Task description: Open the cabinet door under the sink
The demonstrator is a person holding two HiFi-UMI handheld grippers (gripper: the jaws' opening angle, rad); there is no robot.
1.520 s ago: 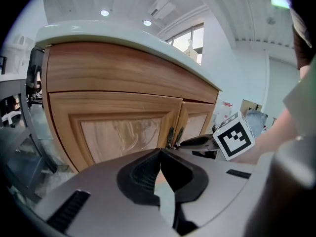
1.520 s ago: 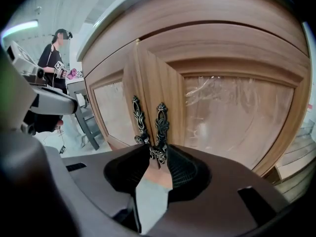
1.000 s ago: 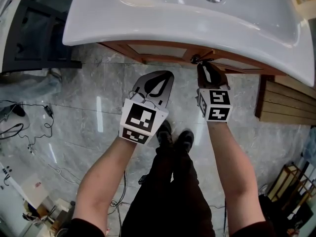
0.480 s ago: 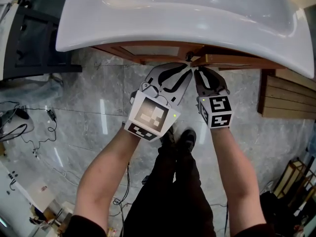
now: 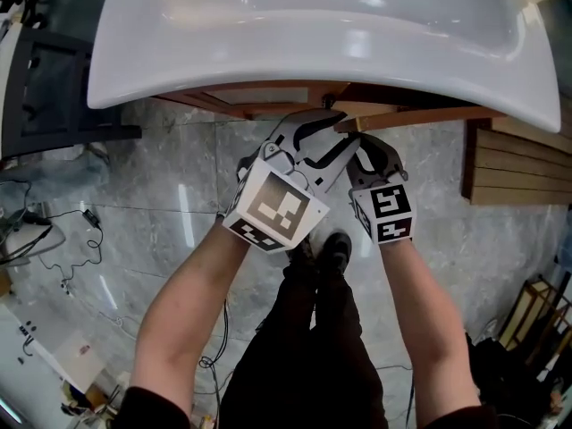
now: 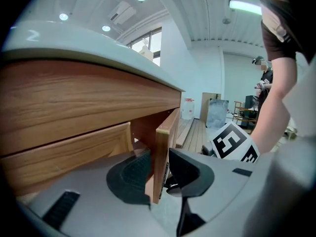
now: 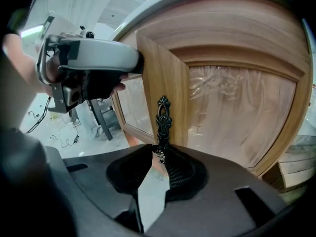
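Note:
Under the white sink, the wooden cabinet door stands ajar. My right gripper is shut on the door's dark ornate metal handle, whose lower ring sits pinched between the pads. My left gripper is just left of it at the door's free edge. That edge stands between the left gripper's jaws, which are opening, and the pads do not press on it. The door panel is glass under crinkled film.
A fixed wooden cabinet front lies left of the open door. A slatted wooden platform sits on the floor at right, a black frame at left. Cables trail over the marble floor. My shoes are below the grippers.
The left gripper has moved up and right to the door's free edge, and its jaws have spread from shut to apart around it. The door has swung a little further out with the right gripper.

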